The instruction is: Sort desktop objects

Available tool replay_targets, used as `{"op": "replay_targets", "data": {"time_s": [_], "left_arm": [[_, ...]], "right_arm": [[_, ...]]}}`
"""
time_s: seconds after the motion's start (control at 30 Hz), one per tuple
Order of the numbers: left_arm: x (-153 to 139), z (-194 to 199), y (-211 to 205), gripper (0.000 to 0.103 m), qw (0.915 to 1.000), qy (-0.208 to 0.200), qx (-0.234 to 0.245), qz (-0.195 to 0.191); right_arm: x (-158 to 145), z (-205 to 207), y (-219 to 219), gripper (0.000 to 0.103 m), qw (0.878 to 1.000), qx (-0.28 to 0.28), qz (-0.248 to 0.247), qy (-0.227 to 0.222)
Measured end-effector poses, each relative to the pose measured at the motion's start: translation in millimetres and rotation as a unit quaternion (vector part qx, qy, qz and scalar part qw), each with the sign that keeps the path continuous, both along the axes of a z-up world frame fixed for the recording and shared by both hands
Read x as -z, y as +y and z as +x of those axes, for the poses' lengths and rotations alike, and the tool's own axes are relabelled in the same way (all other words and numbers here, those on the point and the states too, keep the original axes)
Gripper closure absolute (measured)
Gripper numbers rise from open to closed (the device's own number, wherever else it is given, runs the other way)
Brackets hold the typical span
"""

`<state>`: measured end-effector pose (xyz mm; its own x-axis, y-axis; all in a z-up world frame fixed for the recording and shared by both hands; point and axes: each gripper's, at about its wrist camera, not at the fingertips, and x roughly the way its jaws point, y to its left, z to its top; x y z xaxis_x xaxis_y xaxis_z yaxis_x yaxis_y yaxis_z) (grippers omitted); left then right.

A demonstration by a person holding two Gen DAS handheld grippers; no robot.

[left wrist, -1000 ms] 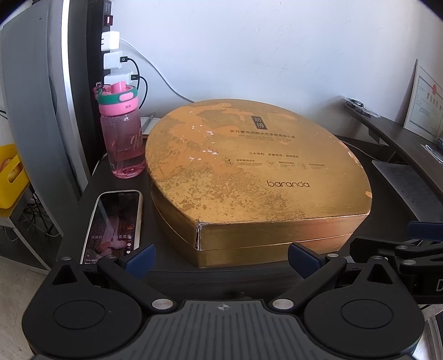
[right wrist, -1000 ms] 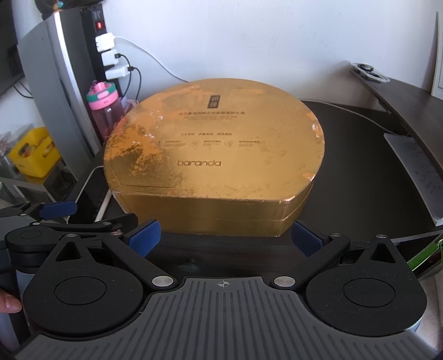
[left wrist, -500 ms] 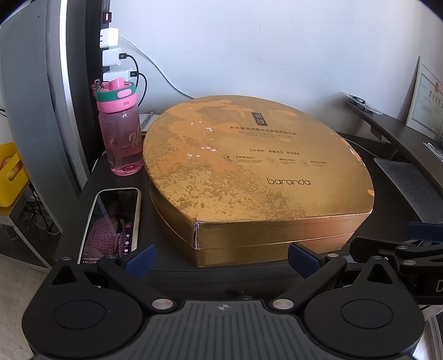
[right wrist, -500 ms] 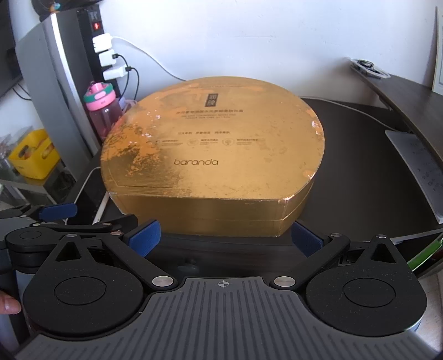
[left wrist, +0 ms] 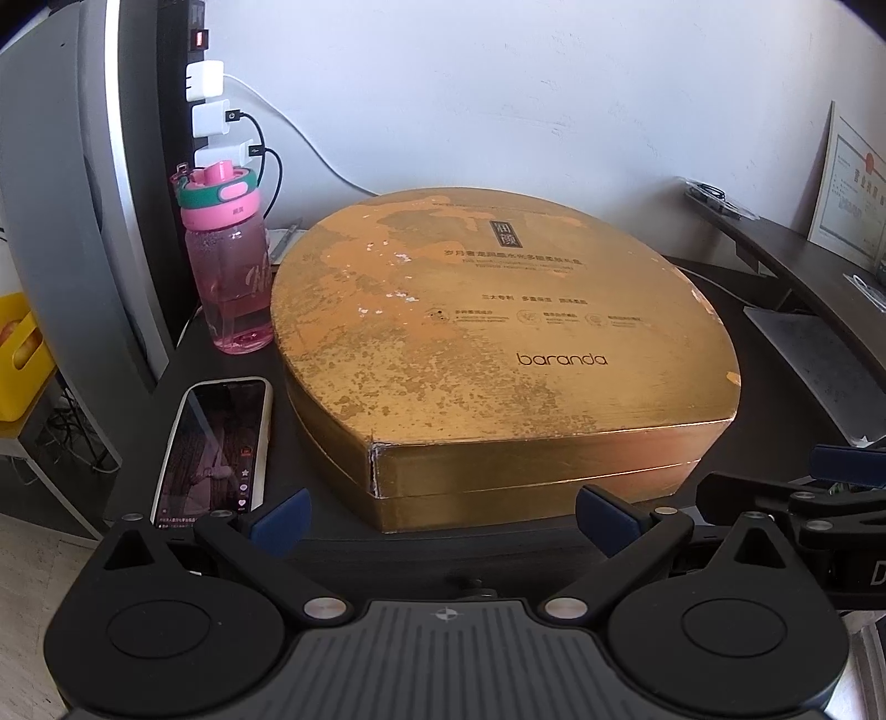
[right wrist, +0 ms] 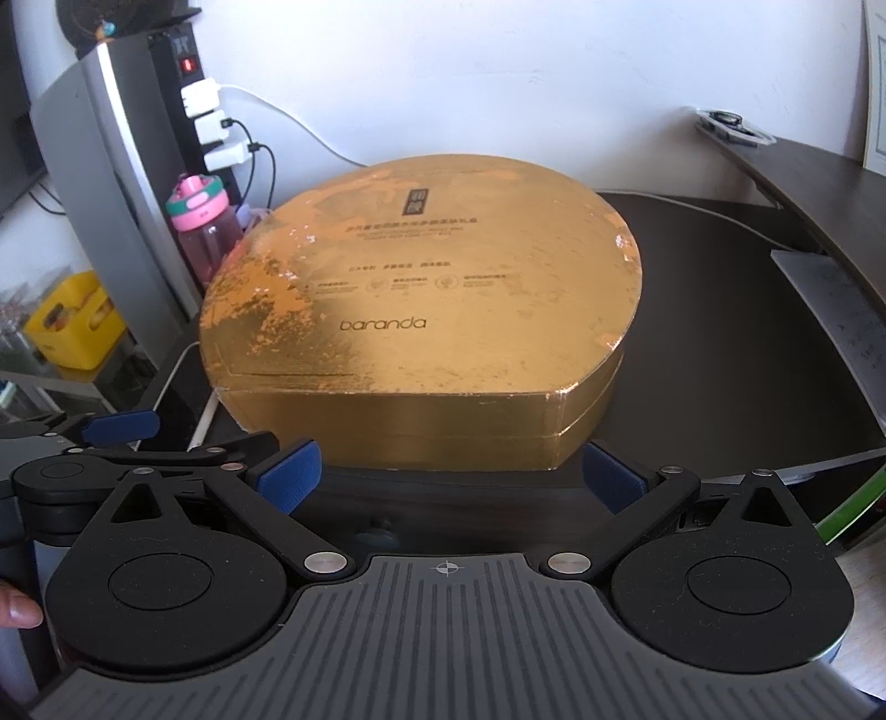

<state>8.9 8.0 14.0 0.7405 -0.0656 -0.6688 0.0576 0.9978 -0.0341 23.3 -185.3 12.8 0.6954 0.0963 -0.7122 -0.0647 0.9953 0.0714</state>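
Far left of the big gold half-round cardboard gift box [left wrist: 498, 343]: yellow plastic crate [left wrist: 16, 360] down off the desk, then the grey curved back of a monitor [left wrist: 72, 183] and a black upright power strip [left wrist: 194, 33] with three white chargers [left wrist: 207, 119] plugged in. Just left of the box, at its back curve: pink translucent water bottle with green-and-pink lid [left wrist: 230, 266], upright, close beside the box wall, contact not clear. Left of the box's front half: white-cased smartphone [left wrist: 213, 448] flat on the dark desk [left wrist: 786, 410], screen lit, just beside the box, not touching. Box itself centred on the desk, lid on, straight edge toward both cameras, "baranda" printed on the worn lid. Left gripper [left wrist: 440, 512] low at the desk's near edge, short of the box's front-left corner, blue-padded jaws spread wide, gripping nothing. Right gripper [right wrist: 448, 479] level with the box's straight front wall, jaws likewise wide apart and empty, pads [right wrist: 288, 473] short of the wall on either side. Right of the box: bare desk, then a grey printed sheet [right wrist: 830, 310] lying flat, well apart. Further right and behind: dark curved shelf [right wrist: 803, 160] along the white wall, with a framed certificate [left wrist: 847, 183] leaning there. Fingertip [right wrist: 19, 606] visible at the lower-left edge of the right wrist view.
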Motion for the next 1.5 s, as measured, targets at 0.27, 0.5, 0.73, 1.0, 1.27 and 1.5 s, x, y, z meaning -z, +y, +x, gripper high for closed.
{"op": "replay_targets", "data": {"time_s": [0.27,0.5,0.73,1.0,1.27,1.5], "left_arm": [[-2.8,0.2,-10.6,0.001,0.9999,-0.004,0.0,0.013],[-3.3,1.2,-17.6,0.001,0.9997,-0.004,0.002,0.023],[-4.0,2.0,-21.6,0.001,0.9996,-0.003,0.004,0.028],[-3.9,2.5,-22.0,0.001,0.9996,-0.003,0.003,0.028],[-2.1,2.9,-19.5,0.001,0.9997,0.001,0.002,0.024],[-0.8,4.2,-17.6,0.001,0.9997,0.004,0.001,0.023]], "right_arm": [[-0.3,0.3,-10.4,0.0,1.0,0.0,0.008,-0.004],[0.6,-0.1,-17.5,0.0,1.0,0.002,0.013,-0.002],[0.8,0.0,-21.0,0.0,1.0,0.004,0.015,-0.002],[0.5,0.8,-20.8,0.0,1.0,0.003,0.013,-0.001],[1.2,1.9,-19.9,0.0,1.0,0.003,0.013,0.001],[2.8,3.0,-18.5,0.0,1.0,0.002,0.012,0.004]]}}
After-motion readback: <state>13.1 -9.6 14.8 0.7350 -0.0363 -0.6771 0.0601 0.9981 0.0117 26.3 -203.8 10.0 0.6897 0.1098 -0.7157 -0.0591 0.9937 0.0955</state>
